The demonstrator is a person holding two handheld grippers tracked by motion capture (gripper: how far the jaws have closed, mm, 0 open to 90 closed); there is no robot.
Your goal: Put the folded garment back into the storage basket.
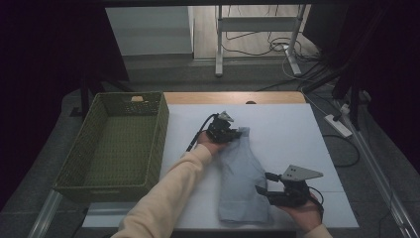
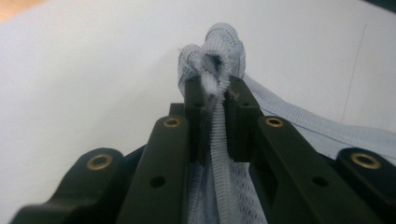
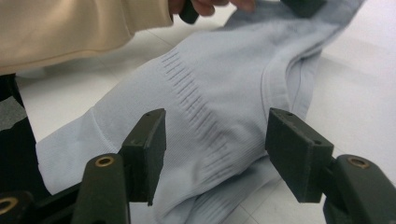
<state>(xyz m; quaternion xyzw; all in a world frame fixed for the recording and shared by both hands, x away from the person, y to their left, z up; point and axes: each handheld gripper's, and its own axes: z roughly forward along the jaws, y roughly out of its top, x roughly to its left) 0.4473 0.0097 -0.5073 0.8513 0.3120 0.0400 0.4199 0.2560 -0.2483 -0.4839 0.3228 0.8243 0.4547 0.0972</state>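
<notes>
Cream sleeve (image 1: 163, 198) crosses white surface (image 1: 297, 134) beside green wicker basket (image 1: 116, 144). Left gripper (image 1: 233, 133) fingers pinched tight on far edge of pale blue garment (image 1: 242, 183), which lies mid-surface. Right gripper (image 1: 262, 191) at garment's near right side, fingers apart, fabric between them, not gripped.

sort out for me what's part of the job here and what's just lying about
In the job:
pale blue garment
left gripper, shut on the garment's far end
right gripper, open beside its near end

Lying about:
green woven basket
power strip on the floor
</notes>
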